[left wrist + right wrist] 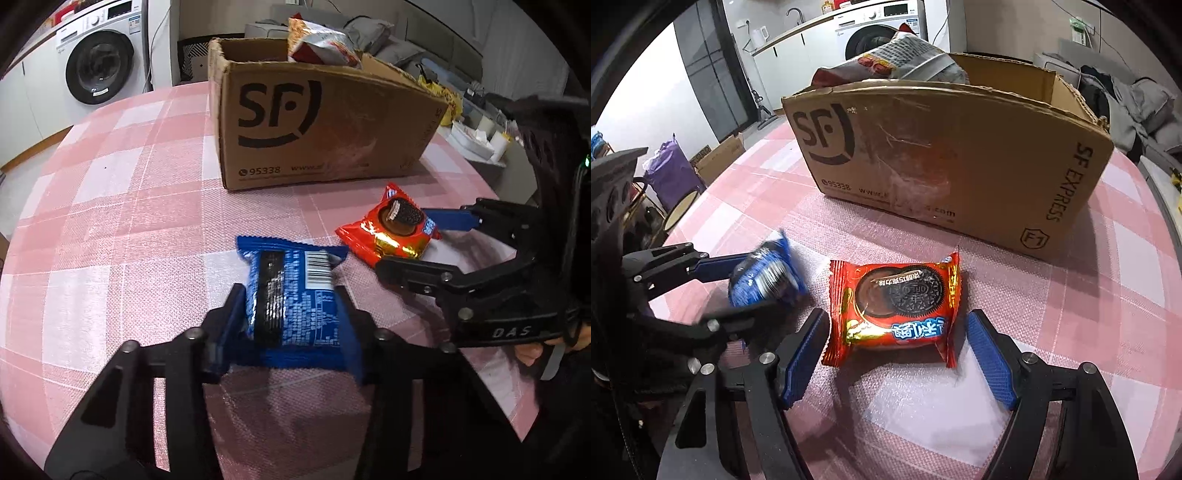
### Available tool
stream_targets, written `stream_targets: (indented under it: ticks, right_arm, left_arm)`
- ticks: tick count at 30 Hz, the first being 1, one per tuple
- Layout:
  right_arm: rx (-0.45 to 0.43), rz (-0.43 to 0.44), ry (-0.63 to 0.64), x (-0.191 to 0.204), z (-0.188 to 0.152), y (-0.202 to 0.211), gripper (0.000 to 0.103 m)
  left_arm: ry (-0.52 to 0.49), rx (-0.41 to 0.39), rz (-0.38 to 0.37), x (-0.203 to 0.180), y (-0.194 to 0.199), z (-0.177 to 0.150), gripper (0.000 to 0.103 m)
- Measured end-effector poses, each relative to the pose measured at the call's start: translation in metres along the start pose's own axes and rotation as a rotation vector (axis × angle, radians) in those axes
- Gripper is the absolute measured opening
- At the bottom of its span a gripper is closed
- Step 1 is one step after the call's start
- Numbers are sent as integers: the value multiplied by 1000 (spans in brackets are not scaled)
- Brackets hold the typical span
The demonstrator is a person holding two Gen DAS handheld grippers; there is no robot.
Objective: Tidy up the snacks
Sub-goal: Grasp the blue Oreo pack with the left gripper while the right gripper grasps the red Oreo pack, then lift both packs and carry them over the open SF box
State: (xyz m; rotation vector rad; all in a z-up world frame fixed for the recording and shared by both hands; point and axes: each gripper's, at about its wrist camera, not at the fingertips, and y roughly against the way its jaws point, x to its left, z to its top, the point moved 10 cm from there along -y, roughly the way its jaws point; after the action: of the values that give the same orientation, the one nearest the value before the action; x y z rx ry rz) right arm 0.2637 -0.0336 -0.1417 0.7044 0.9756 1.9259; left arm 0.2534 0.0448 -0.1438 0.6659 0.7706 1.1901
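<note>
A blue cookie packet [299, 317] lies label-down on the pink checked tablecloth [110, 221], with my left gripper [289, 291] shut on its two sides. In the right wrist view the same blue packet [764, 277] looks blurred and tilted between the left gripper's [762, 286] fingers. To its right a red cookie packet [897, 299] lies flat between the pads of my right gripper [897, 317]. That gripper is open, with a gap on each side of the packet. The left wrist view also shows the red packet [388, 229] inside the right gripper [402, 240].
An open cardboard box [960, 155] stands just behind both packets, with a silver and red chip bag [897, 59] sticking out of it. The round table's edge curves away at left and right. A washing machine [99, 62] stands beyond the table.
</note>
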Motion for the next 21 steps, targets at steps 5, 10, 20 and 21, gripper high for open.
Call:
stream_targets:
  ticks: [5, 10, 20, 21]
  right_arm:
    - [-13, -48, 22, 3, -1, -1, 62]
    - [-34, -50, -1, 3, -5, 2, 55]
    - [-76, -57, -18, 4, -8, 22, 55]
    - [-85, -56, -20, 5, -7, 26, 55]
  left_arm:
    - [29, -19, -29, 5, 2, 0, 41]
    - [43, -34, -25, 11, 6, 1, 41]
    - [59, -89, -8, 23, 33, 5, 41]
    - [58, -96, -5, 23, 37, 6, 41]
